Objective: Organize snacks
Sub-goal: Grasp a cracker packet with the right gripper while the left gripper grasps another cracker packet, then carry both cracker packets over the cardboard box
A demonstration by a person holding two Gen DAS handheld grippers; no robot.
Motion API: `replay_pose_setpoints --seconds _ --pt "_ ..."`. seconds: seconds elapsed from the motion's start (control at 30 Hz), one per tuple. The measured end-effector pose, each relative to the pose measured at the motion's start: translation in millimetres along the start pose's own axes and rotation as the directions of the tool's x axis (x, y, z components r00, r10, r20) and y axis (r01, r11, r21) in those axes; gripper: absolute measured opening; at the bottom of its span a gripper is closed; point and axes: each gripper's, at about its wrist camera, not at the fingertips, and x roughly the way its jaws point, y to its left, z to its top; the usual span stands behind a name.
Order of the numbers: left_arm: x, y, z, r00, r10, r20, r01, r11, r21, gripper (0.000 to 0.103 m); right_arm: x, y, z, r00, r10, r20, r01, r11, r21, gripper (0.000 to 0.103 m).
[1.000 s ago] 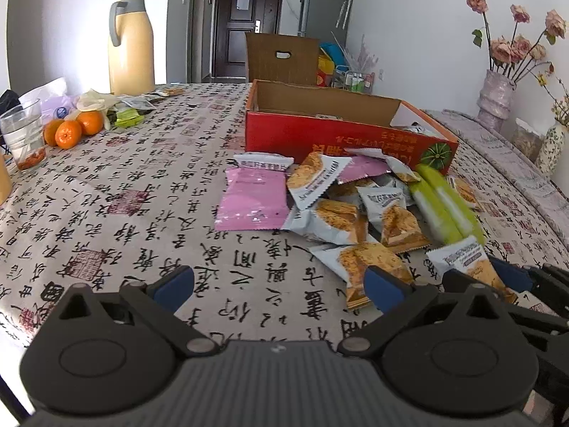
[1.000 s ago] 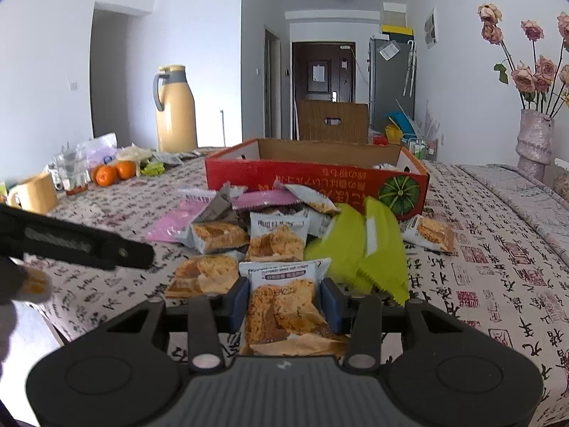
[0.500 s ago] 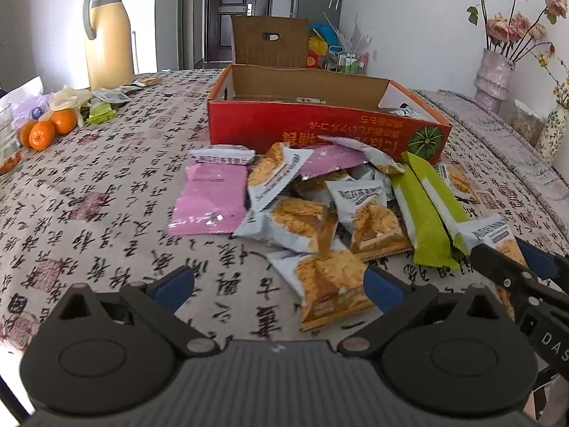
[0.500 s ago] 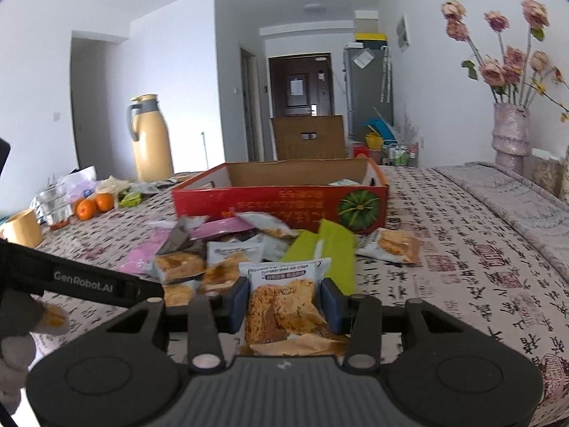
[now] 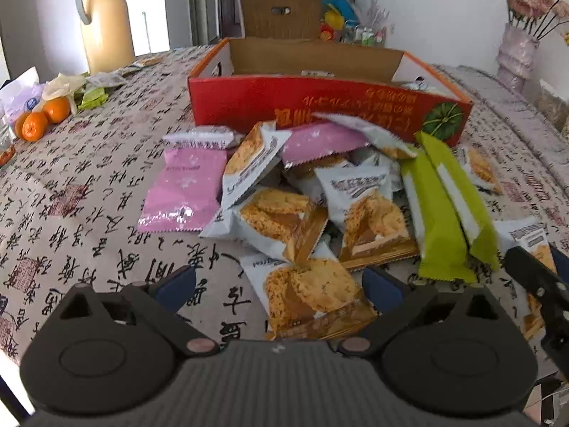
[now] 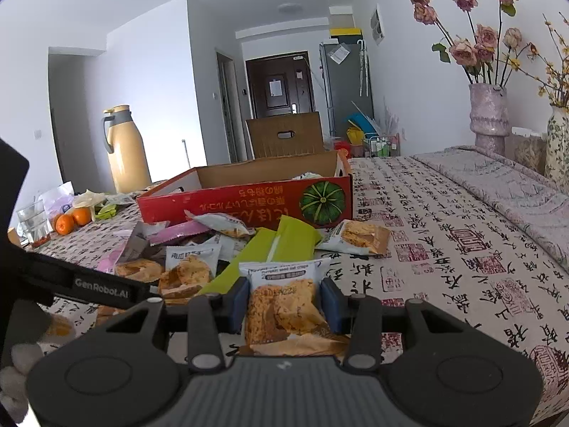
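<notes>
One cracker packet (image 6: 284, 306) stands upright between the blue pads of the right gripper (image 6: 284, 307), which is clamped on its two side edges, so that the packet is held above the printed tablecloth (image 6: 462, 249) just in front of the loose heap; the left gripper (image 5: 279, 284) has its jaws wide apart with nothing pressed between them, and another cracker packet (image 5: 313, 295) of the same kind lies flat on the cloth in the gap between its pads, nearer the right-hand pad; beyond that packet the rest of the heap spreads toward the red cardboard box (image 5: 320, 106); several more white-and-orange cracker packets overlap each other, two pink packets (image 5: 185, 192) lie at the left side of the heap, and two green packets (image 5: 444, 213) lie side by side at the right, leaning over the crackers; the box stands open-topped behind the heap, touching its far edge, with a few wrappers visible inside at the right end; further left on the table are oranges (image 5: 42, 121), a glass and a tall yellow thermos jug (image 5: 106, 21); at the right edge stand vases of dried roses (image 6: 487, 117); a gloved hand (image 6: 17, 384) shows at the lower left of the right wrist view.
</notes>
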Motion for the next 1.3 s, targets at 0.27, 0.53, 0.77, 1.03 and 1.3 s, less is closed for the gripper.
replay_pose_setpoints --seconds 0.27,0.53,0.77,1.03,1.3 --pt "-5 2 -4 1.0 -0.016 0.006 0.016 1.0 0.006 0.06 3 5 -3 1.0 0.012 -0.017 -0.012 1.0 -0.006 0.043" --pt "-10 9 -8 0.999 -0.025 0.027 0.025 1.0 0.007 0.051 -1 11 -5 1.0 0.009 -0.019 -0.009 1.0 -0.023 0.043" --pt "-21 17 -15 0.998 -0.049 0.05 0.048 0.999 0.01 0.049 -6 19 -3 1.0 0.002 -0.01 -0.002 0.999 -0.043 0.043" --pt "-41 23 -19 0.992 -0.082 0.1 0.08 0.997 0.017 0.049 -14 28 1 1.0 -0.008 0.002 0.008 0.997 -0.071 0.043" --pt "-60 30 -16 0.981 -0.108 0.158 0.106 0.994 0.023 0.049 -20 37 9 1.0 -0.018 0.023 0.02 0.996 -0.091 0.043"
